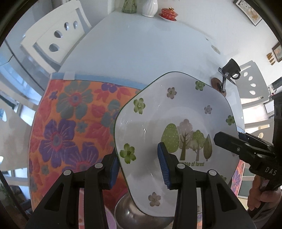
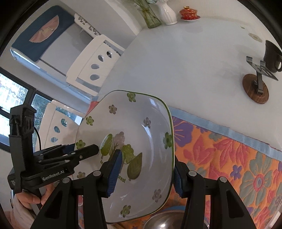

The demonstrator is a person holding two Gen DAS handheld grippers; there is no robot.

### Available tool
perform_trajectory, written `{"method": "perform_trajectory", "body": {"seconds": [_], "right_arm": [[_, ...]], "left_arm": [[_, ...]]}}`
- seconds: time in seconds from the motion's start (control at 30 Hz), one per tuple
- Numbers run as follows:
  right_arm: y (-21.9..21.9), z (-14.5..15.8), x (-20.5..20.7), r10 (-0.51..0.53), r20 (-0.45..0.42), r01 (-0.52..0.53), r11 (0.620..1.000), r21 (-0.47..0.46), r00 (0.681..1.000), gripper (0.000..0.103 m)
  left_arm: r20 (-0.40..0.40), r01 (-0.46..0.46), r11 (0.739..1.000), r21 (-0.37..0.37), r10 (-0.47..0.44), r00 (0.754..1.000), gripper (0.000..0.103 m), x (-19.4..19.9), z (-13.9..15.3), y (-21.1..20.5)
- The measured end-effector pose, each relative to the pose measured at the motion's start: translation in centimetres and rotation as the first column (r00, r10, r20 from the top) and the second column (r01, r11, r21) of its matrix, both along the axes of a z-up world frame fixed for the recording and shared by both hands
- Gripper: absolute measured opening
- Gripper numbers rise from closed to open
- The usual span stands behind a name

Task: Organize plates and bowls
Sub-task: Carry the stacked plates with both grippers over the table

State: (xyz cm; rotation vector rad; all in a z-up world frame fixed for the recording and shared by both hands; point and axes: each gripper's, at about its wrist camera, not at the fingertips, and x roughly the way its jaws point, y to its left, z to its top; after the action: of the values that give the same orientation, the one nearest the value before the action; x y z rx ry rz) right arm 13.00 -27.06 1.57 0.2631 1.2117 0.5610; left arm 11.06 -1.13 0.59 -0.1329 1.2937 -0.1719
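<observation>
A white square plate [image 1: 158,109] with green flowers and a tree picture is held tilted above the table, also in the right wrist view [image 2: 141,112]. My left gripper [image 1: 139,169] is shut on its near-left rim, one pad [image 1: 163,165] on the plate's face, the other under the edge. My right gripper [image 2: 146,172] is shut on the opposite rim, one pad [image 2: 115,170] on the face. The right gripper also shows in the left wrist view [image 1: 229,139]. A steel bowl [image 1: 141,214] sits below the plate, also in the right wrist view [image 2: 165,220].
An orange floral cloth [image 1: 70,123] covers the near table [image 1: 141,47]. A phone stand on a wooden base [image 2: 255,88] with a dark cup [image 2: 271,56] stands right. Vases [image 1: 149,8] and a red lidded cup [image 1: 168,13] stand at the far end. White chairs [image 1: 56,35] surround it.
</observation>
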Motion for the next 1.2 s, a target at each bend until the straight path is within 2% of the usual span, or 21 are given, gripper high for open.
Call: {"method": "perform_trajectory", "body": {"seconds": [0.3, 0.57, 0.8, 1.2], "right_arm": [[2.1, 2.3, -2.5, 0.037, 0.018, -0.037, 0.999, -0.004, 0.999, 0.051], [3.3, 3.0, -5.1, 0.042, -0.002, -0.042, 0.999, 0.021, 0.999, 0.051], [4.0, 3.0, -8.0, 0.047, -0.020, -0.047, 0.999, 0.017, 0.999, 0.051], [3.6, 2.0, -12.5, 0.013, -0.051, -0.012, 1.000, 0.010, 0.999, 0.051]], "left_arm": [[0.015, -0.039, 0.999, -0.032, 0.040, 0.999, 0.037, -2.9, 1.6, 2.5], [0.026, -0.058, 0.997, -0.060, 0.059, 0.998, 0.037, -5.5, 2.8, 4.5], [0.036, -0.054, 0.996, -0.071, 0.057, 0.998, 0.037, -7.5, 3.5, 5.3], [0.031, -0.019, 0.996, -0.092, 0.022, 0.999, 0.038, -11.3, 3.0, 5.1]]}}
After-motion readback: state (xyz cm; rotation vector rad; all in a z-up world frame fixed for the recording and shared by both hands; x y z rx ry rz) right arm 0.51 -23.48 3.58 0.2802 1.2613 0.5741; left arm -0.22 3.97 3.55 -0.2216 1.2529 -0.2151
